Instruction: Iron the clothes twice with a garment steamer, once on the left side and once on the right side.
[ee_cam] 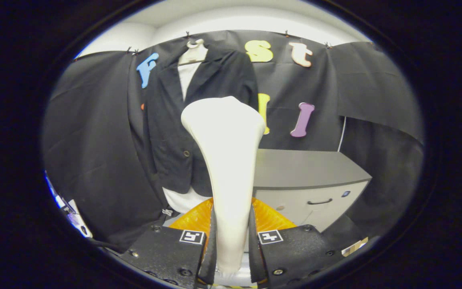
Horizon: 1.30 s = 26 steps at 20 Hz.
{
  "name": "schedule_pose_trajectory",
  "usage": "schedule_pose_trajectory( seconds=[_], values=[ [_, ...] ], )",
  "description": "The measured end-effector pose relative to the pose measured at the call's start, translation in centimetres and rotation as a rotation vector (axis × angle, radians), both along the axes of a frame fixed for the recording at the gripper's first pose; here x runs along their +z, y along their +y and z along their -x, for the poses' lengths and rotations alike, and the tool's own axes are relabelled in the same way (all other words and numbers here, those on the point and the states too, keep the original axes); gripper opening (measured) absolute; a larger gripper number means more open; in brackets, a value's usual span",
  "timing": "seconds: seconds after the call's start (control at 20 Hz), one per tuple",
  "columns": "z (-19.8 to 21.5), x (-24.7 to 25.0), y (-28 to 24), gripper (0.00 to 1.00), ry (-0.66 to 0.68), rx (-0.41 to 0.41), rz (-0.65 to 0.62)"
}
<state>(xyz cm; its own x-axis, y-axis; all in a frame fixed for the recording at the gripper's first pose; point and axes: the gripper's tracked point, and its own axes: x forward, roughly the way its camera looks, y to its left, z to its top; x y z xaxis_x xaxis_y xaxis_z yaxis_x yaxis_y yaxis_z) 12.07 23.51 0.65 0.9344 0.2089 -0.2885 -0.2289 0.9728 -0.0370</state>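
Note:
A white garment steamer (225, 160) stands upright between my fingers, its wide head rising in front of the jacket. My gripper (231, 241) is shut on the steamer's handle, with both fingers pressing its sides. Beyond the steamer, a black jacket (167, 132) over a white shirt hangs on a pale hanger (193, 52) against the booth wall. The steamer head covers the jacket's right front. An orange ribbed base (193, 218) shows just behind the fingers, under the steamer.
A grey cabinet (307, 176) with a drawer handle stands to the right of the steamer, below the wall. Black cloth hangs on both sides. Small objects lie low at the far left (70, 216).

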Motion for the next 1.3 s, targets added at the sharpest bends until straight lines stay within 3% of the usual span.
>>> schedule_pose_trajectory(
  seconds=[0.3,0.55,0.8,1.3],
  values=[
    [3.5,0.3,-15.7,0.36,0.003,-0.074,-0.049],
    [6.4,-3.9,-24.7,0.36,0.033,-0.107,-0.084],
    [8.9,-8.2,-29.9,0.35,0.053,-0.117,-0.1],
    [11.9,-11.5,-33.1,0.35,0.066,-0.127,-0.124]
  ],
)
